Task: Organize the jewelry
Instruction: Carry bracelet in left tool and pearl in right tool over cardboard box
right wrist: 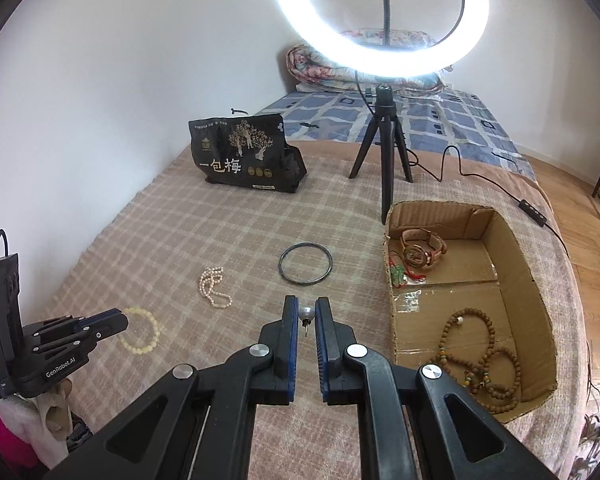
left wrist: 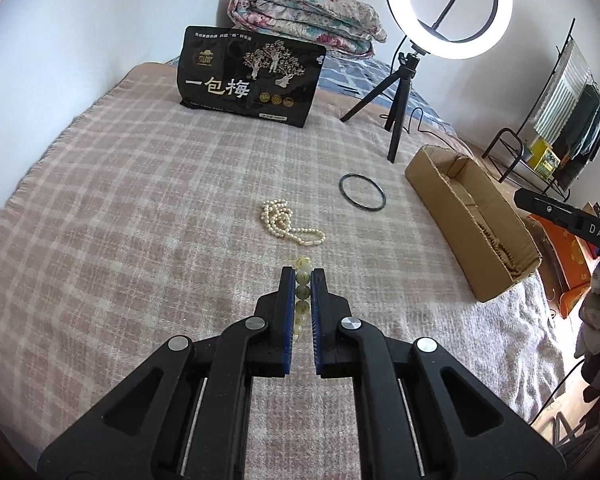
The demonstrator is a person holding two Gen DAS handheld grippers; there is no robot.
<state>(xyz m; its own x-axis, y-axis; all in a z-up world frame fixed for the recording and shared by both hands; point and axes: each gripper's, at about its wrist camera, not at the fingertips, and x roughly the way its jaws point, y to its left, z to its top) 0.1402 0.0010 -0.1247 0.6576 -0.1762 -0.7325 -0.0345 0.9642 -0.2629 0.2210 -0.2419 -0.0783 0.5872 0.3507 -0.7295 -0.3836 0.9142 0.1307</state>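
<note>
In the left wrist view my left gripper (left wrist: 303, 276) is shut on a pale yellow-green bead bracelet (left wrist: 302, 280), held above the checked blanket. From the right wrist view, that bracelet (right wrist: 144, 330) hangs as a loop from the left gripper (right wrist: 118, 320). My right gripper (right wrist: 306, 306) is shut on a small silvery pearl stud (right wrist: 306, 314), whose pin points down. A white pearl necklace (right wrist: 214, 286) and a dark bangle (right wrist: 306, 266) lie on the blanket ahead. The cardboard box (right wrist: 440, 208) at right holds a watch (right wrist: 420, 250) and brown wooden beads (right wrist: 480, 356).
A ring light on a black tripod (right wrist: 384, 148) stands behind the box, its cable trailing right. A black snack bag (right wrist: 244, 156) stands at the back of the blanket (right wrist: 140, 240). A folded quilt (left wrist: 304, 20) lies by the wall. The bed edge drops off right of the box.
</note>
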